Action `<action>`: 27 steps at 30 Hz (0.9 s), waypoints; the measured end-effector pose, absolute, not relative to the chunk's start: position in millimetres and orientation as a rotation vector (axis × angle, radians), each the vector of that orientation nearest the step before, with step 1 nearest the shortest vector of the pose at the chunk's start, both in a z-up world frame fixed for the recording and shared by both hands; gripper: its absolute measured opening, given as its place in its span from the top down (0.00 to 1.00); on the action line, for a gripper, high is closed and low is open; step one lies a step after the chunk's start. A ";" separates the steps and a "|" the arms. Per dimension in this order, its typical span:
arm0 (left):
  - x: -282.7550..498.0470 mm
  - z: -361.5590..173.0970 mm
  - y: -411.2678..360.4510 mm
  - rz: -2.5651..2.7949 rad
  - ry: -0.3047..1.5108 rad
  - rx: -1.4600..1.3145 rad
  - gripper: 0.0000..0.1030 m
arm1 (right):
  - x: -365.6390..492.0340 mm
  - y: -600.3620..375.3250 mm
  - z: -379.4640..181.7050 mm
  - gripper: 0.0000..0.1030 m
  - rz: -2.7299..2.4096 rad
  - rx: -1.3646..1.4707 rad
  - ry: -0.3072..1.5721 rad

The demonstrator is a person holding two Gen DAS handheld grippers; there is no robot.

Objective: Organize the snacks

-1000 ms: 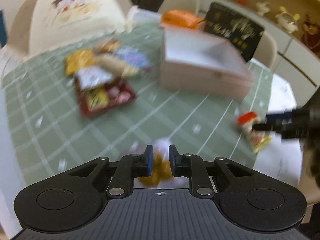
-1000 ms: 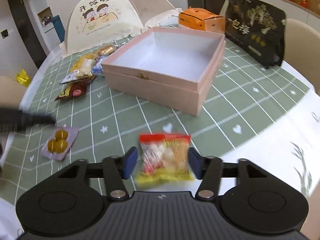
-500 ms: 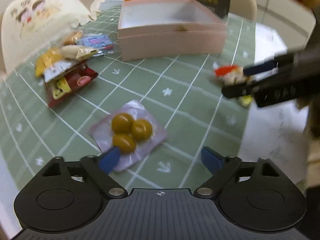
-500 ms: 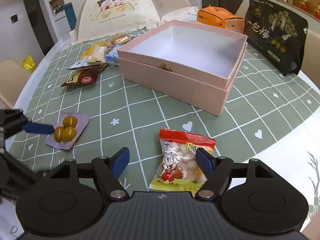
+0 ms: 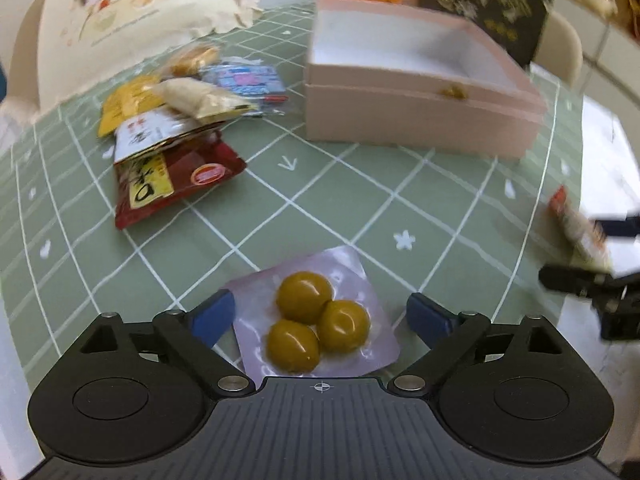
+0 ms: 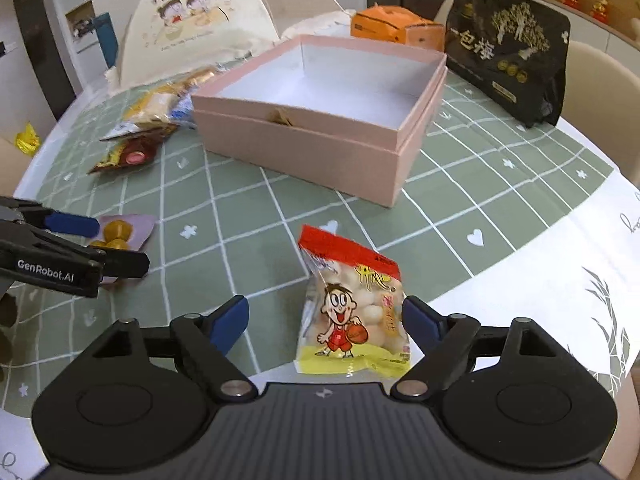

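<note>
A clear pack of three green plums (image 5: 316, 316) lies on the green tablecloth between the open fingers of my left gripper (image 5: 320, 318); it also shows in the right wrist view (image 6: 120, 232). A red and yellow cartoon snack bag (image 6: 352, 308) lies between the open fingers of my right gripper (image 6: 324, 318). The open pink box (image 6: 320, 120) is empty and stands mid-table, also in the left wrist view (image 5: 420, 84). A pile of several snack packs (image 5: 180, 120) lies left of the box.
A black bag (image 6: 508, 48) and an orange box (image 6: 396, 28) stand behind the pink box. A white cartoon food cover (image 6: 192, 20) sits at the back left. The table's white edge (image 6: 560, 260) runs on the right. The left gripper (image 6: 72, 248) shows at far left.
One second ago both grippers were closing on their packs; both opened and let them lie on the cloth. The left gripper has since moved closer over the plum pack.
</note>
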State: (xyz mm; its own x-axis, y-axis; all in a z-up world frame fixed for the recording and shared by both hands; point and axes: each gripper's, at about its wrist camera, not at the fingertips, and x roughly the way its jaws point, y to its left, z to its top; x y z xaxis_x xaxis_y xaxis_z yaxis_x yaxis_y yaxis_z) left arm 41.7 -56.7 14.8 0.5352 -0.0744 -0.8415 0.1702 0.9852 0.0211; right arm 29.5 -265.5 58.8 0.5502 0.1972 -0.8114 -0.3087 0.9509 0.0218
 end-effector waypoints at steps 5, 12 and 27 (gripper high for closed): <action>15.1 20.3 -61.4 -0.181 0.900 0.137 0.40 | 23.0 -267.3 62.4 0.55 0.332 -0.142 0.933; -1.2 34.8 -59.0 -0.195 0.827 0.129 0.42 | 20.1 -264.1 84.9 0.83 0.384 -0.141 0.905; 74.7 185.2 -74.5 -0.408 0.550 -0.034 0.39 | 40.3 -257.6 173.1 0.84 0.421 -0.147 0.674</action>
State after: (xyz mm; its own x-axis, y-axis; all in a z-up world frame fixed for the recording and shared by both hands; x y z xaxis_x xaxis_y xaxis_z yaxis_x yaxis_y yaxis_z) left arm 74.7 -74.5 185.2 0.7744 -0.3857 -0.5015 0.3679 0.9194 -0.1389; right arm 40.3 -257.6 173.1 0.7009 0.3301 -0.6322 -0.4238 0.9057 0.0030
